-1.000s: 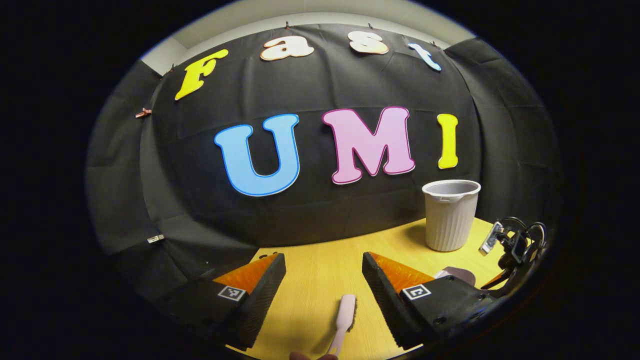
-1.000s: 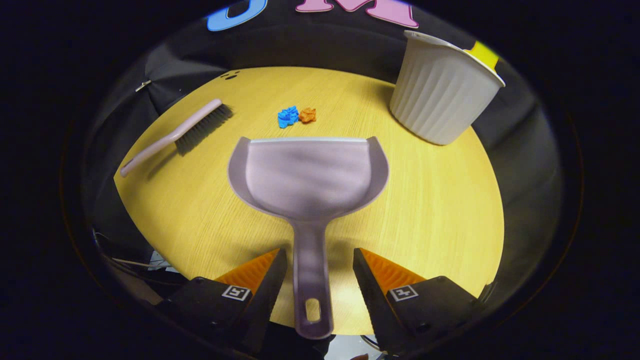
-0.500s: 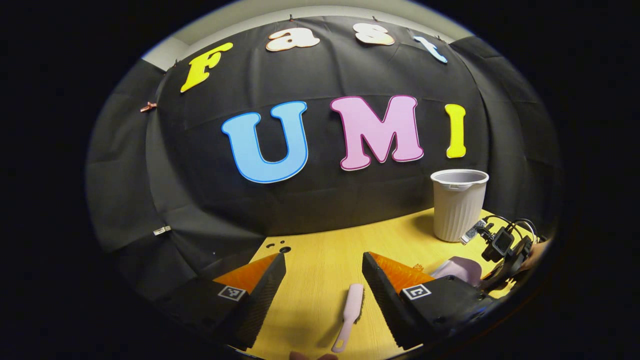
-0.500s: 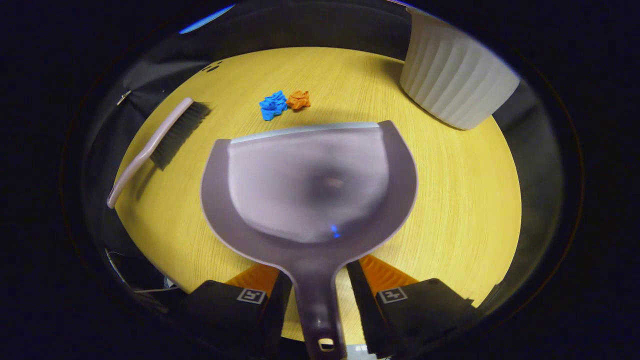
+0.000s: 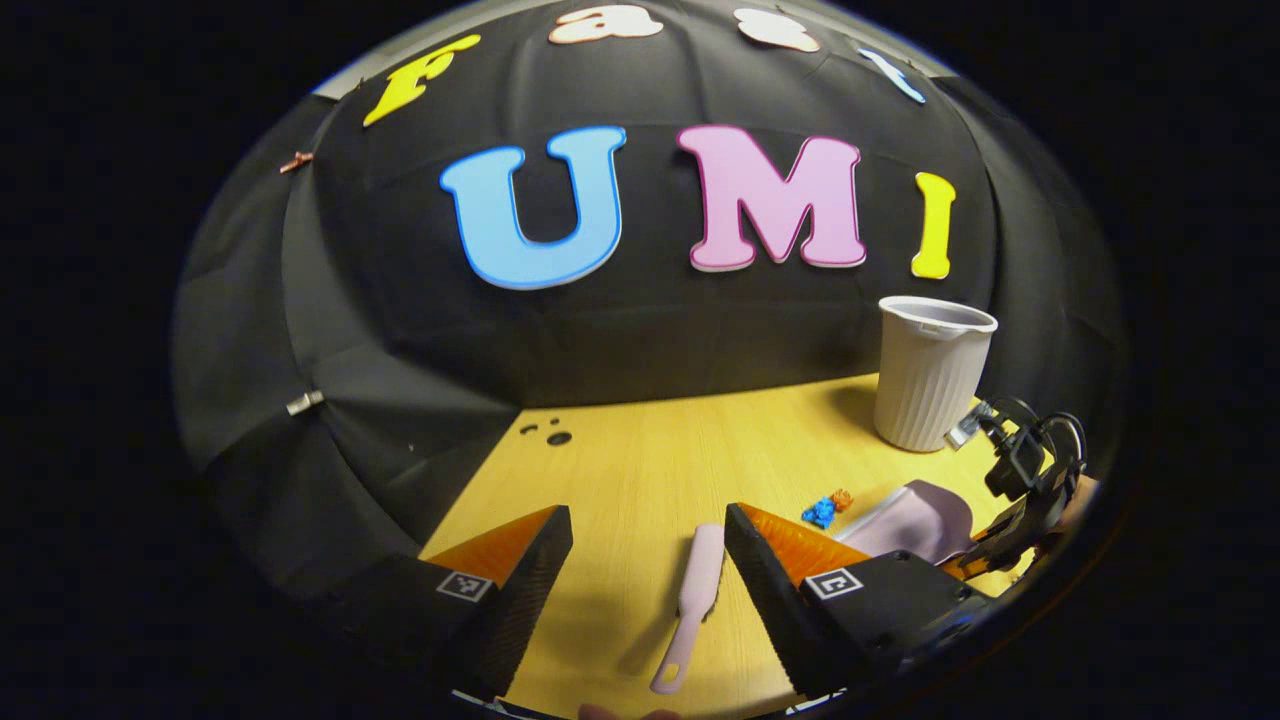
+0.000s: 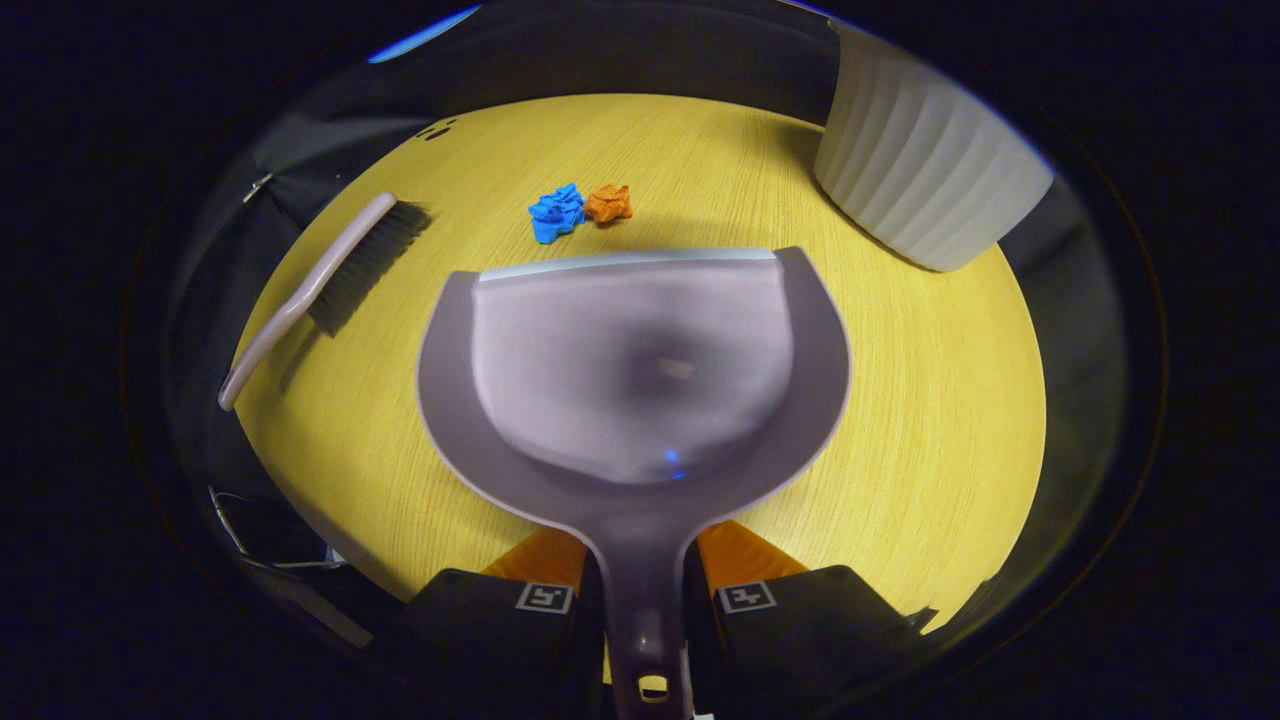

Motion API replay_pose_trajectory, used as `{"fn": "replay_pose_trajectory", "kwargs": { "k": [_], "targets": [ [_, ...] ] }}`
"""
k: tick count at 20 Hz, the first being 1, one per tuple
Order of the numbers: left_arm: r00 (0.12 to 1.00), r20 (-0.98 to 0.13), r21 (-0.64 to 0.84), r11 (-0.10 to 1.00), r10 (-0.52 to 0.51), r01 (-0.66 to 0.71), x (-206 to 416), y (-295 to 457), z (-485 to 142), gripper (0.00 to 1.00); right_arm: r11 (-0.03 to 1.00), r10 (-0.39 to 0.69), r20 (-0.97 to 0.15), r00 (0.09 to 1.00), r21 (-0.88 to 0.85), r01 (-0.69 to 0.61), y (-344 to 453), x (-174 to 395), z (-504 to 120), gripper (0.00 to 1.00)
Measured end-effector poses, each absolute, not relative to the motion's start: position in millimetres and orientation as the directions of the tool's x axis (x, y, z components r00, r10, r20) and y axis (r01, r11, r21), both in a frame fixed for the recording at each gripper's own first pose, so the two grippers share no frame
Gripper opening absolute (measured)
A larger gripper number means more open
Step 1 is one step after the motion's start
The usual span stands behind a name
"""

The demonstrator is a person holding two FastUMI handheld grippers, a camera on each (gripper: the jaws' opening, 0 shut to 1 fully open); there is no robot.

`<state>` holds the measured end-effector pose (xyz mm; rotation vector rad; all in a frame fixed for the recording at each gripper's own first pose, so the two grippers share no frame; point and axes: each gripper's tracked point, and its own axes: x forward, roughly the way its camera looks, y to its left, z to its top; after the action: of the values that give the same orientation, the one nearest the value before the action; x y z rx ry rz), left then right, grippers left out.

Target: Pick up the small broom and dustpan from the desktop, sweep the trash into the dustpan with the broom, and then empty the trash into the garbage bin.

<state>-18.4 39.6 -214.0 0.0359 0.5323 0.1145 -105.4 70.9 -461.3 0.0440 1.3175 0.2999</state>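
The right gripper (image 6: 640, 600) clamps the dustpan (image 6: 630, 370) handle at frame centre, blue and orange scraps (image 6: 580, 207) above its lip, while the left gripper (image 5: 648, 560), jaws apart, hovers over the broom (image 5: 690, 600) at bottom centre, bin (image 5: 930, 370) at right.

The table (image 6: 900, 400) is a warm yellow with a fine wood-grain pattern, and ahead of the right gripper (image 6: 642, 590) the dustpan (image 6: 630, 370) is a pale mauve-grey with a lighter silvery strip along its front lip. Just beyond that lip lie two crumpled scraps, one bright blue (image 6: 556, 212) and one orange (image 6: 607, 203), while off to the gripper's left the broom (image 6: 320, 275) has a pale pink handle and dark, almost black bristles. To the gripper's upper right the garbage bin (image 6: 925, 175) is off-white with vertical ribbing.
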Motion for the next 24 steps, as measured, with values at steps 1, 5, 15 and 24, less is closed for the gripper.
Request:
{"fn": "replay_pose_trajectory", "kwargs": {
  "k": [1,5,15,24],
  "targets": [
    [0.832,-0.545,0.059,0.994,0.105,-0.087,-18,40,-230,0.98,0.961,0.239,-0.945,0.223,0.198,-0.193,70,-106,-458,0.42],
    [0.705,-0.709,-0.021,1.0,-0.022,0.009,-24,26,-294,0.98,0.956,0.256,-0.937,0.237,0.208,-0.208,59,-117,-441,0.37],
    [0.418,-0.904,-0.051,0.995,-0.084,0.09,-32,-2,-404,0.88,0.963,0.236,-0.937,0.258,0.189,-0.193,25,-127,-421,0.38],
    [0.405,-0.912,-0.023,0.994,-0.065,0.107,-5,0,-430,0.56,0.944,0.265,-0.94,0.215,0.207,-0.257,30,-132,-413,0.37]
  ]
}}
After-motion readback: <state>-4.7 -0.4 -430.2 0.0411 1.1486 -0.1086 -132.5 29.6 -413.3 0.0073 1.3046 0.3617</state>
